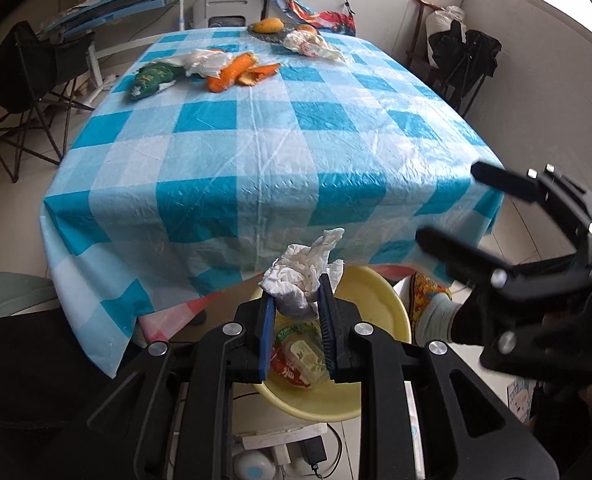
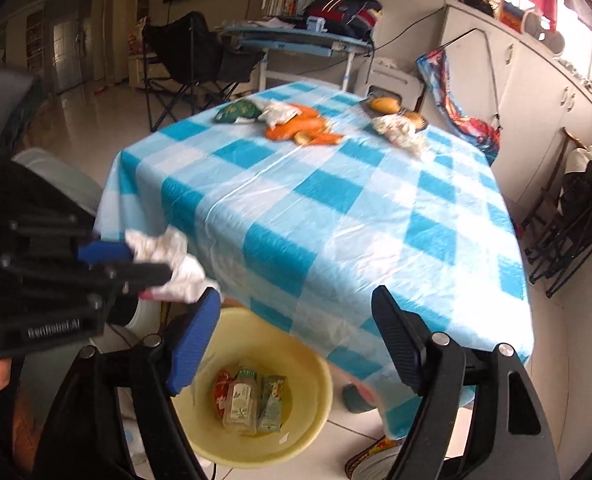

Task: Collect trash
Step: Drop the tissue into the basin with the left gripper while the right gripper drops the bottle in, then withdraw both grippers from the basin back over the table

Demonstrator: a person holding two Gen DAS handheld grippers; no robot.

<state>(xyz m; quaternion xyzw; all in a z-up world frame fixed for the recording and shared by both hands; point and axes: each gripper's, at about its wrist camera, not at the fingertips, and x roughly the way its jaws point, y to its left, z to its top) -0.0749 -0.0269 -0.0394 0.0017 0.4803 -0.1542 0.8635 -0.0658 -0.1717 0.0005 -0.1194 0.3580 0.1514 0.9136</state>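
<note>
A: Left hand-held gripper (image 1: 296, 312): status?
B: Pinching a crumpled white tissue (image 1: 302, 280) above the yellow basin (image 1: 376, 300), just off the worktop (image 1: 256, 140) edge.
A: Right hand-held gripper (image 2: 296, 332)?
B: Spread wide, nothing between its jaws.
A: Readable text?
B: Packets and a bottle (image 2: 240, 400) in the basin carry print, too small to read. Lettering on the left unit is blurred.
</note>
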